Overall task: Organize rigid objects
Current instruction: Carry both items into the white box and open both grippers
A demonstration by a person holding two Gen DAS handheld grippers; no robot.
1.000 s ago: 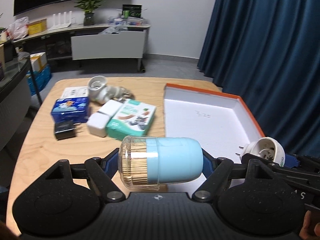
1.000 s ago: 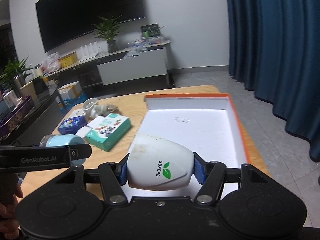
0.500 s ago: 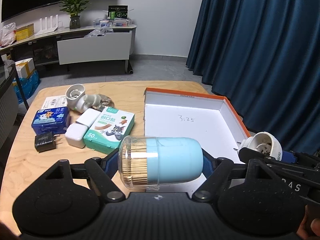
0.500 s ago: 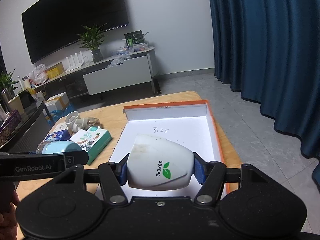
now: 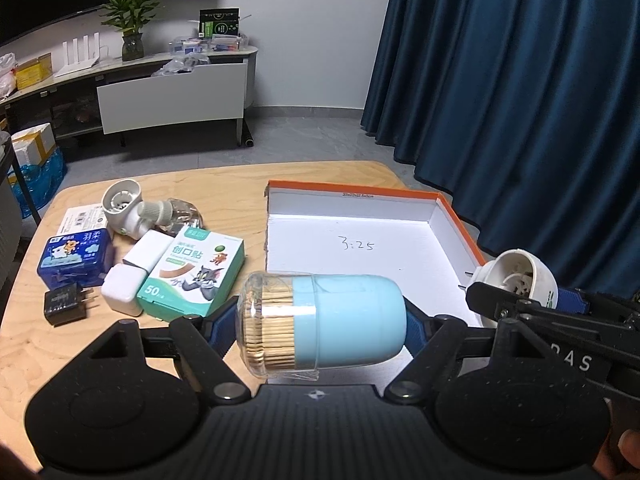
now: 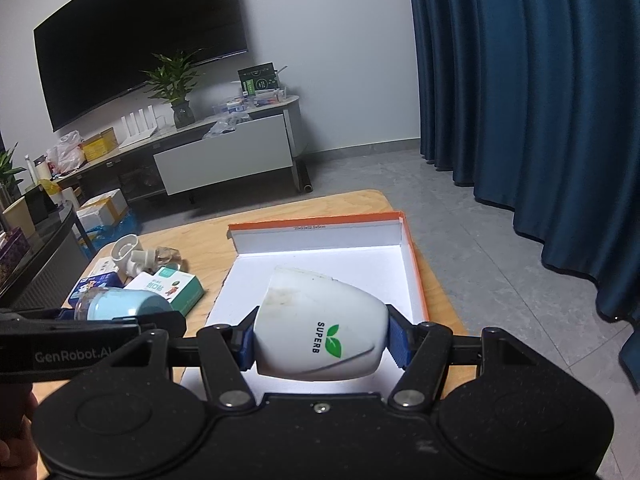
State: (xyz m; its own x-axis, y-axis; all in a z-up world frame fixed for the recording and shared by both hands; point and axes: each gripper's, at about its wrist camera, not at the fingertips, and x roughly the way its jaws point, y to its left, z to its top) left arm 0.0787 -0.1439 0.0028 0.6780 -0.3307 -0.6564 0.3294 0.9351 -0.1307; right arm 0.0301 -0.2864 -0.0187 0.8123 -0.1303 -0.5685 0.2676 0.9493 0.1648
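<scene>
now, left wrist view: left tongs clamped end to end on a pale blue toothpick jar with a clear cap, long axis lying crosswise between the jaws, clear end to the left. white shallow cardboard box with an orange rim lies ahead and slightly right, its near edge just under the jar. leftover clutter sits left on the wooden counter.

right wrist view: right tongs clamped on a white rounded plastic plug-in device marked superb, held above the box floor. right tongs sit nearer the box middle; judged drop is straight down.
</scene>
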